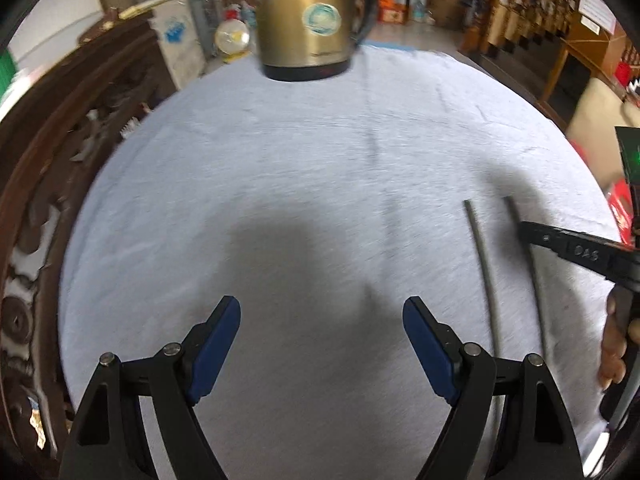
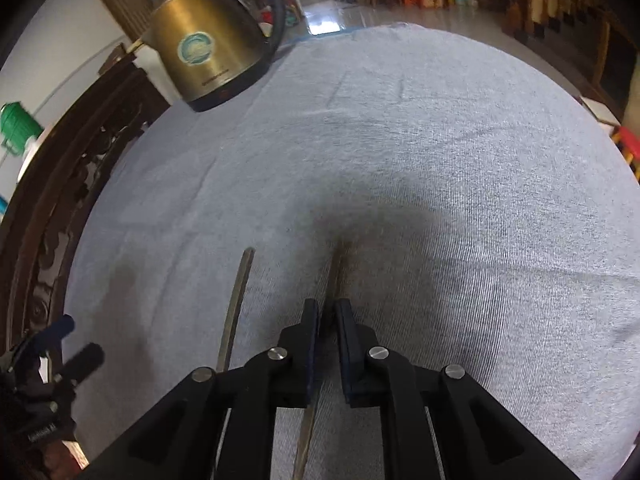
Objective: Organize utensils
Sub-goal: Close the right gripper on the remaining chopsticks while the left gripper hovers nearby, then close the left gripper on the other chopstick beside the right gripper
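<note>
Two thin metal chopsticks lie side by side on the pale blue-grey cloth (image 1: 280, 160). In the right wrist view one chopstick (image 2: 236, 308) lies free to the left. The other chopstick (image 2: 338, 268) runs between the jaws of my right gripper (image 2: 327, 308), which stand almost together with a thin dark gap on each side of it. In the left wrist view both chopsticks (image 1: 486, 276) (image 1: 538, 284) sit at the right, with the right gripper's fingers (image 1: 568, 244) over the outer one. My left gripper (image 1: 322, 304) is wide open over bare cloth, holding nothing.
A brass-coloured electric kettle (image 1: 312, 20) (image 2: 204, 48) stands at the far edge of the table. Dark carved wooden furniture (image 1: 60, 140) borders the left side. A hand (image 1: 614, 344) holds the right gripper's handle. The left gripper (image 2: 76, 340) shows at the lower left.
</note>
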Demonstrator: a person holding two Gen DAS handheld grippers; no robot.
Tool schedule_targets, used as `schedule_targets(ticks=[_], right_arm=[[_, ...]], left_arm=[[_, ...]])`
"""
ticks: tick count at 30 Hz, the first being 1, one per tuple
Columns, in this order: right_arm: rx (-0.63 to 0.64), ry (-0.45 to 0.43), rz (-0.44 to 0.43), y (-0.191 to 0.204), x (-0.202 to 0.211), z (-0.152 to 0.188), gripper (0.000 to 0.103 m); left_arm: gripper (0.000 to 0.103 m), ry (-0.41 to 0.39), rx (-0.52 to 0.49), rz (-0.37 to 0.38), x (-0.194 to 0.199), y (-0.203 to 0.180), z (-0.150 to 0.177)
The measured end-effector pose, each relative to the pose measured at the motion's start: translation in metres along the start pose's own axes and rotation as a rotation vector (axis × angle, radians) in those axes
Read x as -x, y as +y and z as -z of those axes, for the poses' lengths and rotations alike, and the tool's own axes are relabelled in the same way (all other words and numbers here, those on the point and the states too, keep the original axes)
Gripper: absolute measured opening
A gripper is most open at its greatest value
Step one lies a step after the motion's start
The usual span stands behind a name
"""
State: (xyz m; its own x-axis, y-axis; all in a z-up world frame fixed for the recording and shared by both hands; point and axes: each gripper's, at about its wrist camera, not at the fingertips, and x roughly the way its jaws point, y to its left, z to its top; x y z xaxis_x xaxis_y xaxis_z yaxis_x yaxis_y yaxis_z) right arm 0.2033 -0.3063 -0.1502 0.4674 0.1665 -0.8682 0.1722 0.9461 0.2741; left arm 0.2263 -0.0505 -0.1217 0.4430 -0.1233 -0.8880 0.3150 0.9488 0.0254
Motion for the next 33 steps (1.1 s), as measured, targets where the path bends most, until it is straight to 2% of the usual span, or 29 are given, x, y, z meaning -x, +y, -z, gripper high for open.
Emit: schedule_targets(ticks=[6, 7, 8, 10, 13, 23, 27, 28, 31, 32, 33], right_arm=[[0.005, 0.063, 0.067, 0.009, -0.007, -0.014, 0.012], [0.021, 0.071, 0.082, 0.011, -0.008, -0.014, 0.012], [0.029, 0.077, 0.095, 0.012, -0.008, -0.014, 0.009], [0.042, 0.091, 0.122, 0.014, -0.007, -0.012, 0.009], [0.063, 0.114, 0.142, 0.010, -0.003, -0.009, 0.009], [0.027, 0.139, 0.051, -0.025, 0.013, 0.003, 0.009], [0.035, 0.131, 0.041, -0.027, 0.016, 0.006, 0.009], [0.034, 0.129, 0.037, -0.028, 0.017, 0.006, 0.009], [0.027, 0.127, 0.024, -0.032, 0.019, 0.008, 0.009], [0.025, 0.127, 0.022, -0.033, 0.020, 0.009, 0.009], [0.024, 0.126, 0.022, -0.033, 0.021, 0.010, 0.009]], left_arm=[[0.083, 0.085, 0.019, 0.102, -0.017, -0.023, -0.033], [0.081, 0.099, 0.023, 0.114, -0.018, -0.027, -0.037], [0.074, 0.113, 0.025, 0.129, -0.019, -0.030, -0.038], [0.063, 0.161, 0.031, 0.170, -0.026, -0.037, -0.044], [0.062, 0.222, 0.030, 0.207, -0.036, -0.049, -0.056], [0.062, 0.352, 0.047, 0.290, -0.074, -0.092, -0.080], [0.061, 0.363, 0.032, 0.271, -0.086, -0.107, -0.081], [0.054, 0.370, 0.032, 0.265, -0.090, -0.111, -0.080], [0.035, 0.328, 0.001, 0.222, -0.089, -0.118, -0.080], [0.022, 0.326, 0.001, 0.217, -0.090, -0.118, -0.081], [0.014, 0.319, -0.001, 0.207, -0.090, -0.118, -0.081]])
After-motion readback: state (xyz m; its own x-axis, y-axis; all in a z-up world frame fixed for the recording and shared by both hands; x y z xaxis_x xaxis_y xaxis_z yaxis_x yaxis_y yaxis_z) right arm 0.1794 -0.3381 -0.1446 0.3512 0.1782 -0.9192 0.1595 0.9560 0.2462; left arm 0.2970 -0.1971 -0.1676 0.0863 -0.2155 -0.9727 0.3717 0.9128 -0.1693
